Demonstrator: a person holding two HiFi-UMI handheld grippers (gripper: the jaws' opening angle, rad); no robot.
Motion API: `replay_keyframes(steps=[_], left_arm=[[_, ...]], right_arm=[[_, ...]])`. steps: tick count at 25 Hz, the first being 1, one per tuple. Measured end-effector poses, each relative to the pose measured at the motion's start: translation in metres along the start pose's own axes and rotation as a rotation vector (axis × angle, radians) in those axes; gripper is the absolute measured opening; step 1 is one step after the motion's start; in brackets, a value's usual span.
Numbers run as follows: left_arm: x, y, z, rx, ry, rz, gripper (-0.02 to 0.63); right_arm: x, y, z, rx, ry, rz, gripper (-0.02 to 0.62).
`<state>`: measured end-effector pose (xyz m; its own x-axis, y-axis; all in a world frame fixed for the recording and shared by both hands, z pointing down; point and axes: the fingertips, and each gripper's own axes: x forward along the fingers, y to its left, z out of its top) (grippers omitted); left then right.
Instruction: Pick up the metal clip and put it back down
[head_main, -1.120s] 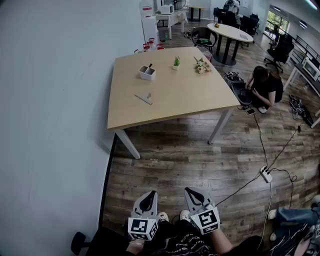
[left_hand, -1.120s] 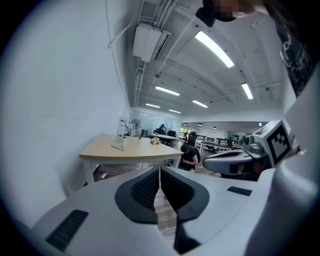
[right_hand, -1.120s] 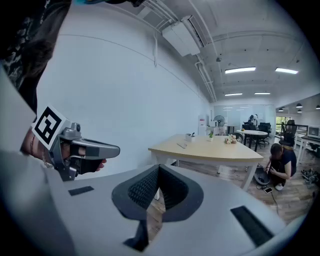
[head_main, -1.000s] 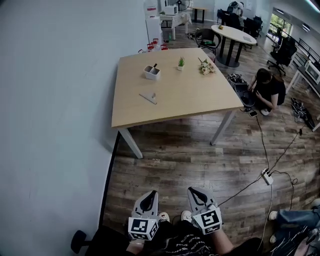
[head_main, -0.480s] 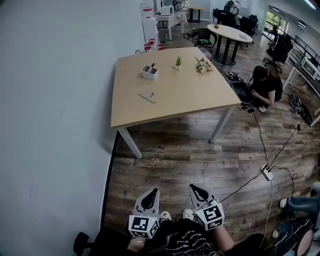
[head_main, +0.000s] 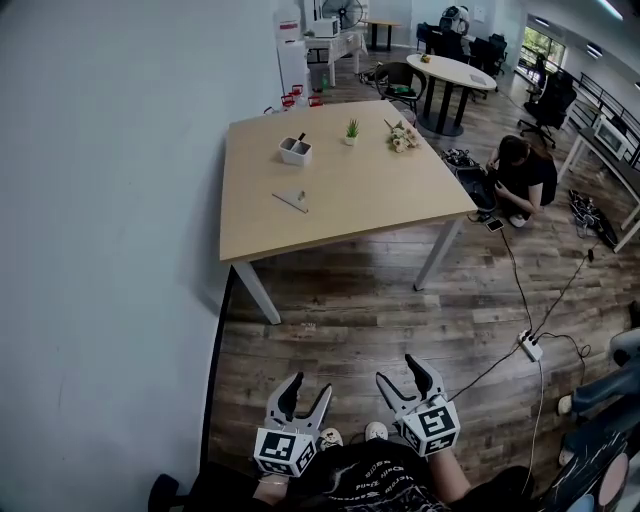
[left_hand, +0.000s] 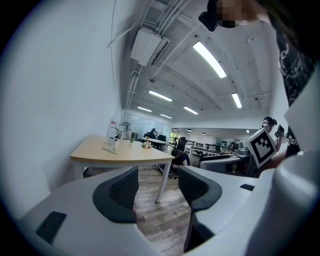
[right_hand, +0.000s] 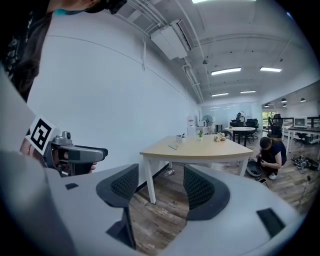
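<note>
The left gripper (head_main: 306, 392) and right gripper (head_main: 399, 377) have just spread their ribbed black pads (left_hand: 120, 191), nothing between them, the thin metal clip (head_main: 291, 200) far ahead on the pale wooden table (head_main: 380, 200).

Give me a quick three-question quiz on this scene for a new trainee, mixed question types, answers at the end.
1. True or false: the metal clip lies on the wooden table.
2. Multiple choice: the left gripper is A) shut on the clip, B) open and empty, C) out of view.
3. Fill in: between the white holder and the flower bunch stands a small potted ___.

Key
1. True.
2. B. Its jaws have just been opening, with nothing between them.
3. plant.
</note>
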<state>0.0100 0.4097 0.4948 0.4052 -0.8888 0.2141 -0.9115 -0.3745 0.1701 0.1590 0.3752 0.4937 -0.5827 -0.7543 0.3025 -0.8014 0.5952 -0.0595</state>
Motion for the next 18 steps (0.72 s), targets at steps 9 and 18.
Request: replay_keyframes(steps=[9, 18], left_arm=[[-0.019, 0.013, -0.01, 0.057, 0.029, -0.069, 0.244], [0.0, 0.043, -0.026, -0.01, 0.045, -0.018, 0.244]], right_arm=[[0.01, 0.027, -0.011, 0.035, -0.004, -0.063, 0.282], [0.055, 0.034, -0.017, -0.01, 0.031, 0.017, 0.282]])
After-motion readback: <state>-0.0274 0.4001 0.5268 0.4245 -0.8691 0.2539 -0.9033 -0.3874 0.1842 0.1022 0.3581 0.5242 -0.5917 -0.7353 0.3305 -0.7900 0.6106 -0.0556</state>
